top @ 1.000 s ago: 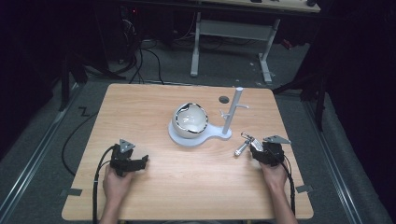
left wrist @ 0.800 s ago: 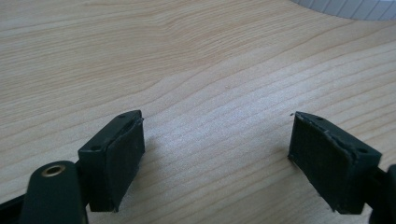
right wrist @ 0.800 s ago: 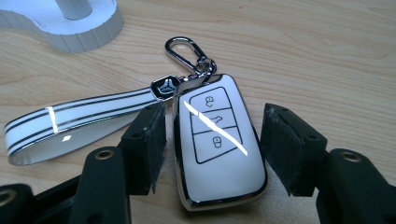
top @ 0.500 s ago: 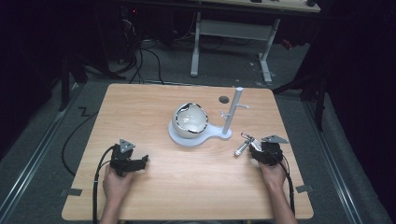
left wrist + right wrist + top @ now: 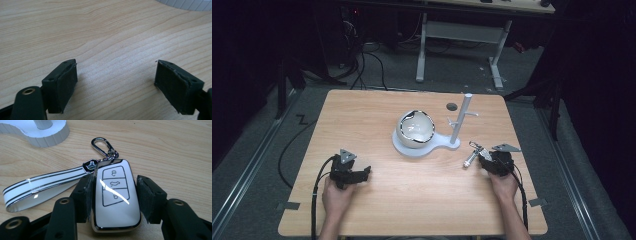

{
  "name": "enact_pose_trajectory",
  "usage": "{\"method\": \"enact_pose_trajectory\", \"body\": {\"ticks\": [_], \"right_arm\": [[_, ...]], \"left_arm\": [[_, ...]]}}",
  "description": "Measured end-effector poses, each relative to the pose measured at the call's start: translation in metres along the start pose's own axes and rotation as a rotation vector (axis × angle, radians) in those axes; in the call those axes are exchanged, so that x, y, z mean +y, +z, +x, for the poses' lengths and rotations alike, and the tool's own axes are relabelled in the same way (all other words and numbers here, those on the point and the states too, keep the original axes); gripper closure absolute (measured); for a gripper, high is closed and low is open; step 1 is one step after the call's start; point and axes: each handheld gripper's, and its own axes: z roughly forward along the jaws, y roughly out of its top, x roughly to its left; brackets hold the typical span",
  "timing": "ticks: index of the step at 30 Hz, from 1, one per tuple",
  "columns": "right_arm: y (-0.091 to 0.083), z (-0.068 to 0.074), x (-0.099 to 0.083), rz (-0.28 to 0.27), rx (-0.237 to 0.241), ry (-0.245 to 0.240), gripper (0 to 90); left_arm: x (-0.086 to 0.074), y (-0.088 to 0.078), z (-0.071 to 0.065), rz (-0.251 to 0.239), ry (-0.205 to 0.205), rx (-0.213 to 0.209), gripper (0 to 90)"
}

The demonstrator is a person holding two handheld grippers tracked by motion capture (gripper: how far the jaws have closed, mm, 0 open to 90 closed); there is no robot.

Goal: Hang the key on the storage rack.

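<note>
The car key fob [image 5: 117,195] lies flat on the wooden table [image 5: 377,115] at its right side, near the front edge. The fob has a white face with 3 button icons and a chrome rim. It sits between the 2 jaws of the right gripper [image 5: 113,196]. The left pad touches the fob's edge; the right pad stands just beside the other edge, with a narrow gap visible, so the jaws bracket the fob without clamping it. In the high view the right gripper [image 5: 498,161] rests on the table with a hand [image 5: 503,184] behind it.

A chrome clasp [image 5: 102,145] joins the far end of the fob. A white strap [image 5: 42,186] with 2 dark stripes runs from the clasp to the left and lies on the table as a loop.

Beyond the fob stands a white stand [image 5: 439,145], made of a flat base and 1 upright post [image 5: 460,120] with short pegs. A round white bowl-shaped object [image 5: 415,128] sits on the left part of the base.

The left gripper [image 5: 349,172] rests at the left near side of the table, well apart from the fob. Its 2 jaws stand wide apart over bare wood, holding nothing [image 5: 115,82].
</note>
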Motion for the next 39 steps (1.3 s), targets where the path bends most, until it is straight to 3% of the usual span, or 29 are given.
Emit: {"method": "enact_pose_trajectory", "body": {"ticks": [7,11,14,39], "right_arm": [[-0.003,0.006,-0.001,-0.017,-0.018,-0.037,50.6],[-0.009,0.005,0.002,-0.045,-0.002,-0.029,50.8],[-0.015,0.006,0.005,-0.065,0.003,-0.052,50.8],[-0.072,0.011,0.028,-0.208,0.093,-0.098,51.0]], "left_arm": [[0.0,0.0,0.0,0.0,0.0,0.0,18.7],[0.0,0.0,0.0,0.0,0.0,0.0,18.7],[0.0,0.0,0.0,0.0,0.0,0.0,18.7],[0.0,0.0,0.0,0.0,0.0,0.0,18.7]]}}
